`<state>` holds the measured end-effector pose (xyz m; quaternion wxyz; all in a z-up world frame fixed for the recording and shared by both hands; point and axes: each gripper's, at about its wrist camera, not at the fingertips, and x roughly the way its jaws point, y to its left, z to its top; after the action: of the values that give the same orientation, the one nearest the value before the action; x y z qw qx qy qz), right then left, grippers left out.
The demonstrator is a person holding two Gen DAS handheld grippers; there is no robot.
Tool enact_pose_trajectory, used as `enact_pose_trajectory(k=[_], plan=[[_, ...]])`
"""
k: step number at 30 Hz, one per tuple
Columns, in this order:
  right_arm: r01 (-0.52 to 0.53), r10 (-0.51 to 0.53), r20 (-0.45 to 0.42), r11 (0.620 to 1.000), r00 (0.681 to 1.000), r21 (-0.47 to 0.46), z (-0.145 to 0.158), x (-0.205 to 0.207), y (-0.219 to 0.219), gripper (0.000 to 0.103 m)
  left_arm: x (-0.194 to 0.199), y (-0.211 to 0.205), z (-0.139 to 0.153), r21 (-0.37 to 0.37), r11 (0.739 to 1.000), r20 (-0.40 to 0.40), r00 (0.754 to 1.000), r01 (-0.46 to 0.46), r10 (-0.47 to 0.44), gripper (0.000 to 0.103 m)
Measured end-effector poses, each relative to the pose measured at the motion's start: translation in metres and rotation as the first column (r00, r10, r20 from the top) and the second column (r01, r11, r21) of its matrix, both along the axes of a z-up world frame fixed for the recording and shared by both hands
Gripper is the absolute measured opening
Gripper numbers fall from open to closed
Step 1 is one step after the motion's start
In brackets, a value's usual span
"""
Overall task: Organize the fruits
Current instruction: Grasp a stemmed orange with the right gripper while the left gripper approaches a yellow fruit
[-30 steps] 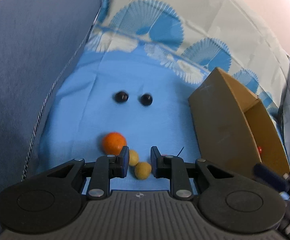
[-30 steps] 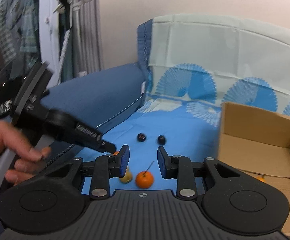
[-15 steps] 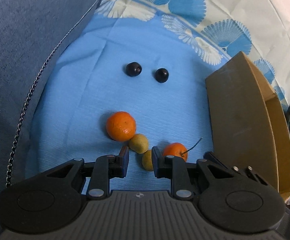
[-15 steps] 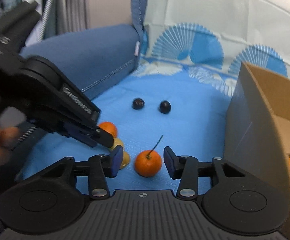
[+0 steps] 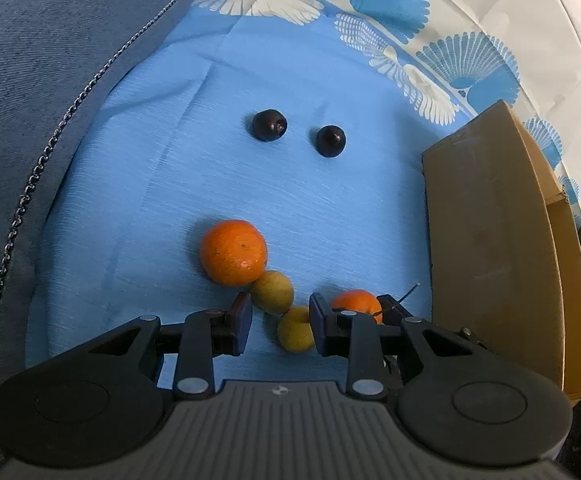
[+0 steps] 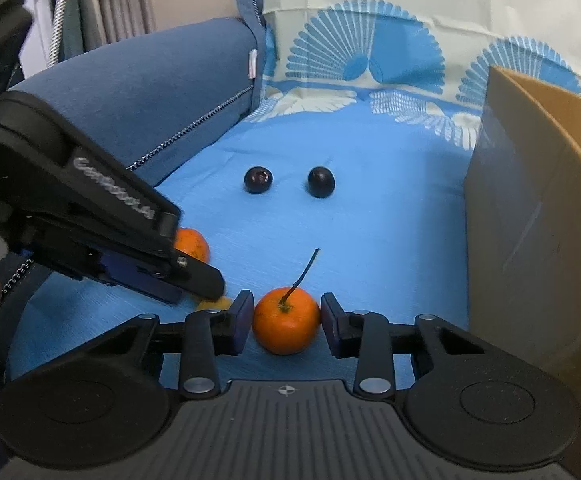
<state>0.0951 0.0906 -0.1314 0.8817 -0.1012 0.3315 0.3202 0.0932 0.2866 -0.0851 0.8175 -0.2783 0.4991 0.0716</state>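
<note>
Right gripper (image 6: 286,318): jaws closing around the small stemmed orange (image 6: 286,320), fruit lying squarely between the pads on the blue cloth (image 6: 370,240); slight gaps showing on both sides, so not yet gripping.

Left gripper (image 5: 278,322): jaws opening, moderately apart, descending over the nearer yellow-green fruit (image 5: 295,330), which is sitting against the right pad rather than centred. Holding nothing.

Remaining items: second yellow-green fruit (image 5: 271,293) touching both its neighbour and the large orange (image 5: 233,252); two dark plums (image 5: 269,125) lying apart, farther back. Cardboard box (image 5: 490,240) standing open to the right; contents not showing in either view.

Risks, judged:
- Both grippers working close together, tips nearly meeting; clashing likely if either drifts sideways.
- Off-centre left approach likely pushing the yellow-green fruit away, setting the touching chain rolling.
- Round orange possibly squirting out under uneven closing.
- Upright stem possibly snagging on the box wall during transfer.
</note>
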Motion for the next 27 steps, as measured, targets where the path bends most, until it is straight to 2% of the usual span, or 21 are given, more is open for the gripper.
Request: enact_pose_trajectory(k=[7, 12, 20, 22, 24, 27], plan=[[-0.031, 0.031, -0.003, 0.999, 1.000, -0.039, 0.012, -0.018, -0.003, 0.037, -0.003, 0.009, -0.003, -0.047, 0.998, 0.006, 0.999, -0.052, 0.052, 0.036], [-0.073, 0.073, -0.011, 0.993, 0.997, -0.097, 0.020, -0.038, -0.006, 0.037, -0.001, 0.006, -0.003, -0.043, 0.998, 0.009, 0.999, -0.051, 0.051, 0.037], [-0.093, 0.075, -0.120, 0.984, 0.990, -0.153, 0.019, -0.052, -0.016, 0.038, 0.008, -0.006, -0.008, 0.001, 0.998, 0.000, 0.998, -0.060, 0.060, 0.037], [-0.096, 0.076, -0.125, 0.983, 0.989, -0.159, 0.019, -0.055, -0.017, 0.038, 0.008, -0.006, -0.007, 0.006, 0.998, 0.002, 0.998, -0.055, 0.055, 0.036], [-0.094, 0.074, -0.127, 0.983, 0.989, -0.160, 0.020, -0.056, -0.019, 0.038, 0.006, -0.004, -0.007, -0.004, 0.998, 0.004, 0.998, -0.061, 0.061, 0.027], [-0.092, 0.071, -0.130, 0.982, 0.989, -0.163, 0.021, -0.059, -0.020, 0.038, 0.003, -0.001, -0.005, -0.015, 0.997, 0.016, 0.997, -0.071, 0.071, 0.027]])
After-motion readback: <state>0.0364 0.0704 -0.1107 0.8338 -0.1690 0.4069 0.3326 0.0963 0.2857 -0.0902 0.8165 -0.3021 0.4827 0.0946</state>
